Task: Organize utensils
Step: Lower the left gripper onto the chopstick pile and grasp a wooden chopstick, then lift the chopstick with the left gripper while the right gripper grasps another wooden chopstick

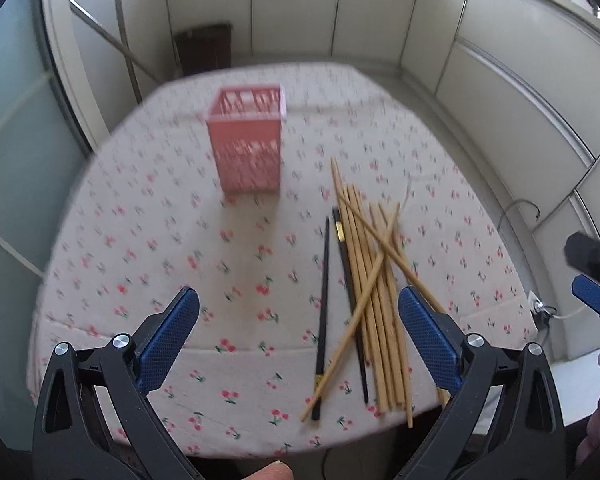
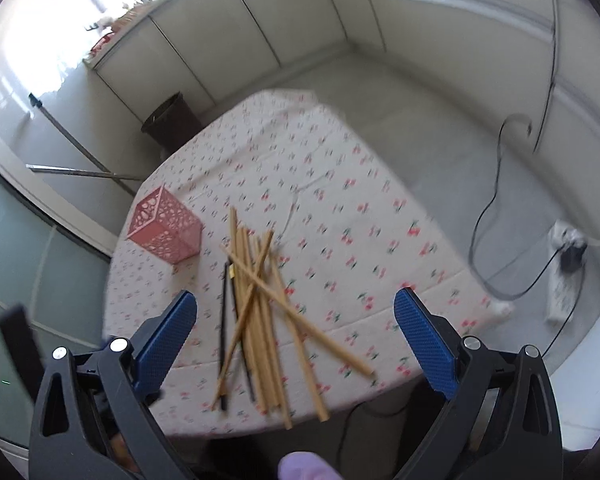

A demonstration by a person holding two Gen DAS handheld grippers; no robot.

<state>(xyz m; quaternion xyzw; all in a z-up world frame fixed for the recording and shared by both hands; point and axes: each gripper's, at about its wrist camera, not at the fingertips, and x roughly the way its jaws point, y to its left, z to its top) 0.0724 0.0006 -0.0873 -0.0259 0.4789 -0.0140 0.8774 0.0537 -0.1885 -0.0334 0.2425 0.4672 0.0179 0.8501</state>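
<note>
A pile of wooden chopsticks (image 1: 374, 280) with two black chopsticks (image 1: 324, 300) lies on the table's cherry-print cloth (image 1: 160, 240). A pink perforated holder (image 1: 246, 140) stands upright behind and to the left of the pile. My left gripper (image 1: 298, 308) is open and empty above the table's near edge, left of the pile. My right gripper (image 2: 296, 312) is open and empty, high above the near end of the chopsticks (image 2: 260, 300). The holder (image 2: 166, 228) shows at the left of the right wrist view. The right gripper's tip (image 1: 594, 292) shows at the right edge of the left wrist view.
A dark bin (image 2: 172, 120) stands on the floor beyond the table. A metal pole (image 2: 80, 172) leans by the left wall. Black cables (image 2: 496, 200) and a power strip (image 2: 564, 276) lie on the floor to the right. White cabinet panels line the room.
</note>
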